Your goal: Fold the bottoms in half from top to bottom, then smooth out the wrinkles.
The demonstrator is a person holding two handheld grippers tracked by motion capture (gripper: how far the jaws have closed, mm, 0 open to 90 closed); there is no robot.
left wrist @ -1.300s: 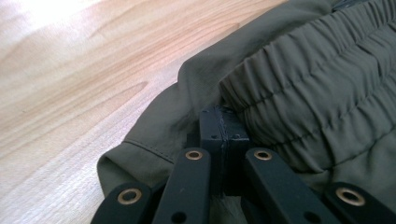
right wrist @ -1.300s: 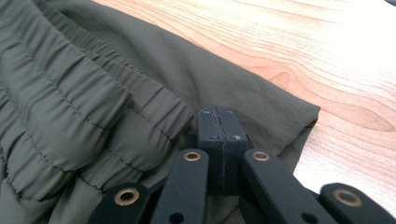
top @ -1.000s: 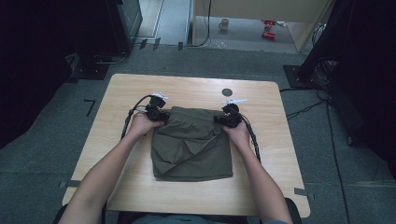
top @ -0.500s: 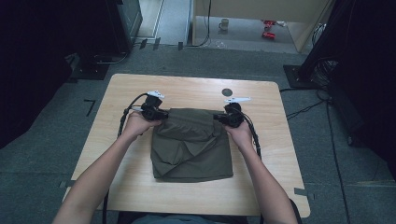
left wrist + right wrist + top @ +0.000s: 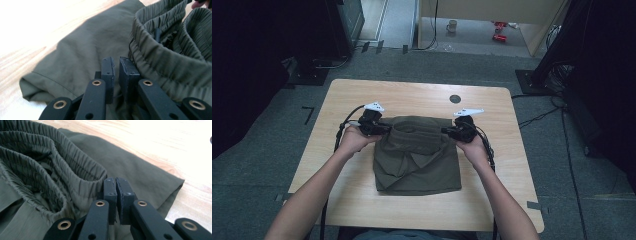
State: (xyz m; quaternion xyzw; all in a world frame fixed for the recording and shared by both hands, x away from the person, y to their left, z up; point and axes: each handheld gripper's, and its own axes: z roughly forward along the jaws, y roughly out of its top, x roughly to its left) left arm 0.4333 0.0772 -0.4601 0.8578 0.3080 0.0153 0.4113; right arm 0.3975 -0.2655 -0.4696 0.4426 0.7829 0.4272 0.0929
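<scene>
Olive shorts (image 5: 418, 155) folded on surface (image 5: 362, 200); elastic waistband (image 5: 82, 173) flanked by left gripper (image 5: 116, 71), jaws slightly apart, and right gripper (image 5: 116, 188), jaws together. Risk: neither grip confirmed, waistband slipped.

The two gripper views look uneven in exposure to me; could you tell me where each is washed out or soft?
Left gripper view: the wooden table is blown out to white at upper left, and the olive shorts look slightly soft. Right gripper view: glare whitens the table at the right, while the elastic waistband stays sharp. High view: evenly lit but dim.
</scene>
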